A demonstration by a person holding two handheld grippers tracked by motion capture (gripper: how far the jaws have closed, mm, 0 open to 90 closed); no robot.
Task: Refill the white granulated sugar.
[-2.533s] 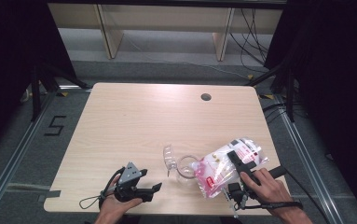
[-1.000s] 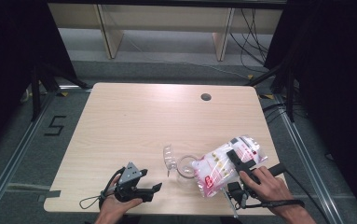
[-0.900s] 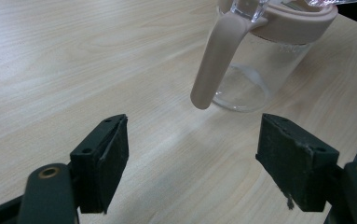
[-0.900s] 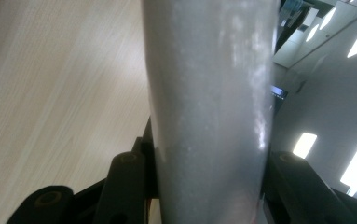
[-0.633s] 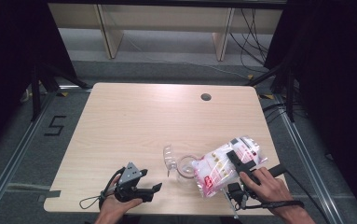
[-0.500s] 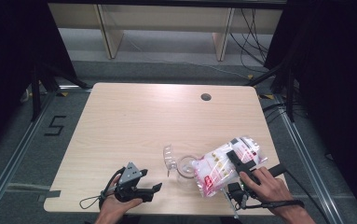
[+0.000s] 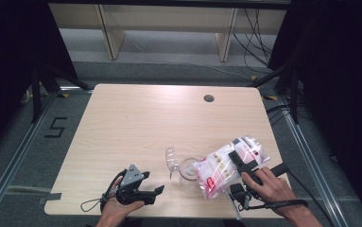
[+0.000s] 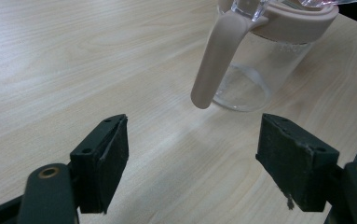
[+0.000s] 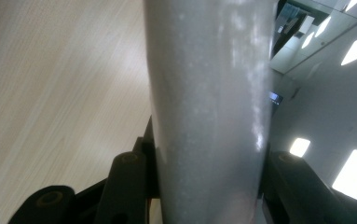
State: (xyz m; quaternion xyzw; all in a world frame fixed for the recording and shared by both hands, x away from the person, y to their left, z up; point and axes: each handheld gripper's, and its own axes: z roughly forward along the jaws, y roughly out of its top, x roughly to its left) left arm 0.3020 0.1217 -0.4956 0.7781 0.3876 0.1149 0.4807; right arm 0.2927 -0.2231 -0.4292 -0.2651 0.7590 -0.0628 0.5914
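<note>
A clear jar (image 7: 187, 169) with a pink rim and pink handle (image 8: 216, 56) stands near the table's front edge, its transparent lid flap (image 7: 170, 158) tipped up. A white and pink plastic bag (image 7: 226, 165) is tilted with one end over the jar's mouth. My right gripper (image 7: 236, 176) is shut on this bag; in the right gripper view the grey bag (image 9: 209, 93) stands squeezed between both jaws. My left gripper (image 7: 156, 195) rests at the front left, open, with nothing between its jaws. Its own view shows the jar (image 8: 255, 79) a short way ahead of that gripper (image 8: 192, 158).
The light wooden table (image 7: 136, 123) has a cable hole (image 7: 209, 98) at the back right. A black cable (image 7: 91, 204) trails from the left gripper near the front edge. Dark curtains and metal floor rails flank the table; shelving stands behind.
</note>
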